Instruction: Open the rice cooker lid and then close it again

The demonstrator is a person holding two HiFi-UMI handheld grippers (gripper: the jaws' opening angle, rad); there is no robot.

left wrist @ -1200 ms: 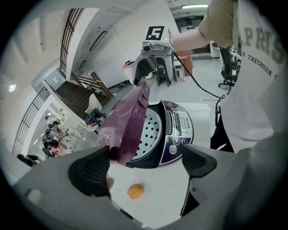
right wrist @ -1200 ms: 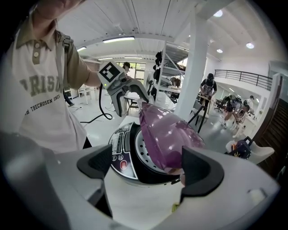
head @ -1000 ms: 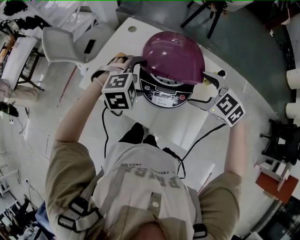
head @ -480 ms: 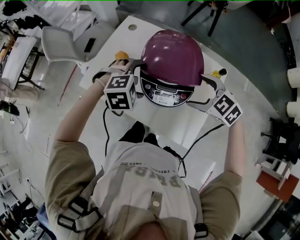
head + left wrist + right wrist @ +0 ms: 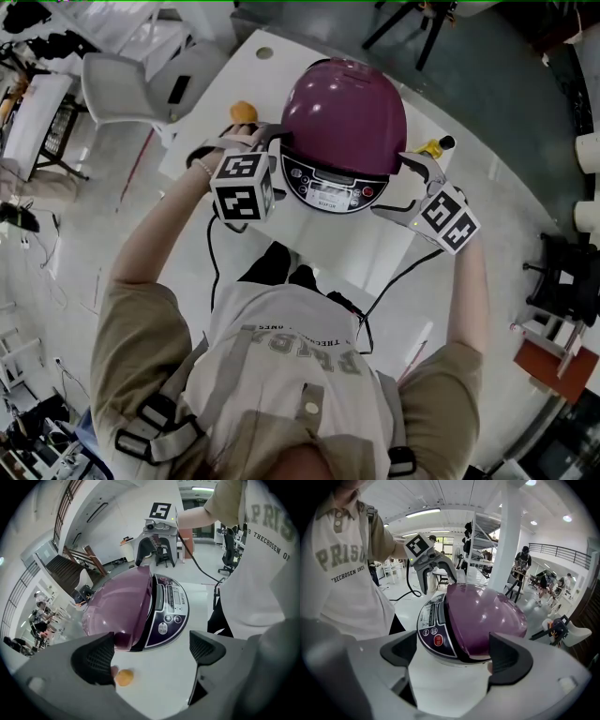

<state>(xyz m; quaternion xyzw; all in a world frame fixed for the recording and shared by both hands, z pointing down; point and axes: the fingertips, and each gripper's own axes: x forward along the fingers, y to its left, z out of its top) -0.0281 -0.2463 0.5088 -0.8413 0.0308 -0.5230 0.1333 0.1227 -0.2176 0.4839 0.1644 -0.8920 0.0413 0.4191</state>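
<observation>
The rice cooker (image 5: 342,117) stands on the white table (image 5: 375,253), its purple domed lid (image 5: 119,609) down on the body and the control panel (image 5: 330,185) facing me. My left gripper (image 5: 269,133) is open at the cooker's left side; its fingers (image 5: 96,658) stand apart, just off the lid's edge, with nothing between them. My right gripper (image 5: 417,167) is open at the cooker's right side, the purple lid (image 5: 485,613) and panel (image 5: 433,630) just beyond its spread jaws (image 5: 452,653). My left gripper (image 5: 150,651) holds nothing either.
A small orange ball (image 5: 244,112) lies on the table left of the cooker, seen close to the left finger (image 5: 123,678). A yellow-tipped object (image 5: 433,147) sits at the cooker's right. Black cables (image 5: 403,272) run across the table toward me. A white chair (image 5: 122,89) stands beyond the left edge.
The lid has swung down and back, so more of the control panel shows. The right gripper drew slightly inward; the left hand shifted, uncovering the orange ball.
</observation>
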